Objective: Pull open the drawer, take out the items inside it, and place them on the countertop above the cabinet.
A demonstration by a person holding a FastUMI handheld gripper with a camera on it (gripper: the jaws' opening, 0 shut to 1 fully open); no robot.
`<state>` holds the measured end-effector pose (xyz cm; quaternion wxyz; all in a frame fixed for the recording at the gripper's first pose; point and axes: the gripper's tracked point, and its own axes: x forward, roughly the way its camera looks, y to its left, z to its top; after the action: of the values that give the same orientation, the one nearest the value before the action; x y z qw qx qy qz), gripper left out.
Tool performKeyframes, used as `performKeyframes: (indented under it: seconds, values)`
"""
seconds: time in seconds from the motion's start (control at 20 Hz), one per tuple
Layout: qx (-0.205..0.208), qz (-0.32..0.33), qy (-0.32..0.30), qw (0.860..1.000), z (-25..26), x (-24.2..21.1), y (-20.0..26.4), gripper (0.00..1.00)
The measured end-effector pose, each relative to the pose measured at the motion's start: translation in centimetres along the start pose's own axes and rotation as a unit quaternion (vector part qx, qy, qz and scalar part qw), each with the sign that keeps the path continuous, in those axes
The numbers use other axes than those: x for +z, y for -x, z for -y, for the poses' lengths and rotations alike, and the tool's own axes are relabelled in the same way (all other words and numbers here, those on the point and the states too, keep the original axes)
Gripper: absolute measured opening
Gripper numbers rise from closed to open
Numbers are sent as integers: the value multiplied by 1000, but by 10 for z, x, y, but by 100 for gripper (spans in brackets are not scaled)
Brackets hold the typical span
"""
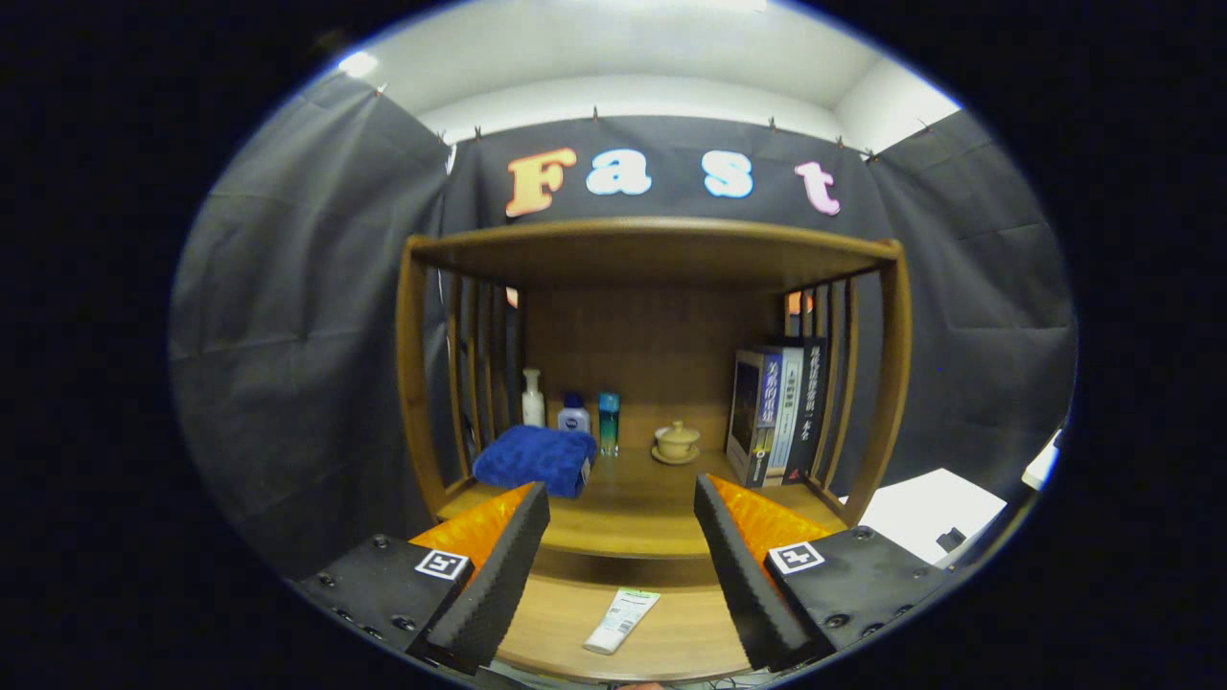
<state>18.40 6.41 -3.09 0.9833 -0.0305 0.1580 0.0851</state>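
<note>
The hand-held gripper [621, 522] is spread wide and holds nothing. Each finger carries a square black-and-white marker tag near its base.

Between the fingers lies the open drawer [671, 637], a wooden tray with a bare floor. One item rests on that floor: a flat white tube [623, 621] with a green band at its far end. Small print covers its face but is too fine to read. The tube lies roughly lengthwise, slightly tilted, nearer the drawer's front edge than its back.

Above the drawer is the tabletop [642, 508] of the wooden cabinet, enclosed by slatted side walls and a top shelf [652, 240].

Items on the tabletop:
- A folded blue towel [535, 458] lies at the front left corner, just beyond the left fingertip.
- Three bottles stand along the back edge, left of centre: a white pump bottle [533, 400], a short white bottle with a blue cap [573, 414] bearing a dark blue logo too small to read, and a slim teal bottle [609, 422].
- A pale lidded cup on a saucer [677, 442] stands near the back edge, right of centre.
- A row of upright books [778, 414] stands against the right slatted wall. The spines carry Chinese characters in white and blue, not legible at this size.
</note>
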Motion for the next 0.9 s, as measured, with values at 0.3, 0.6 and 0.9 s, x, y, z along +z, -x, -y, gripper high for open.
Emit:
performKeyframes:
  seconds: [0.3,0.6,0.9]
  values:
    - [-21,-274,-53,960,-1,-155,-53,99]
    - [-39,-408,-56,910,-9,-225,-58,98]
    - [-49,-471,-64,878,-23,-253,-65,100]
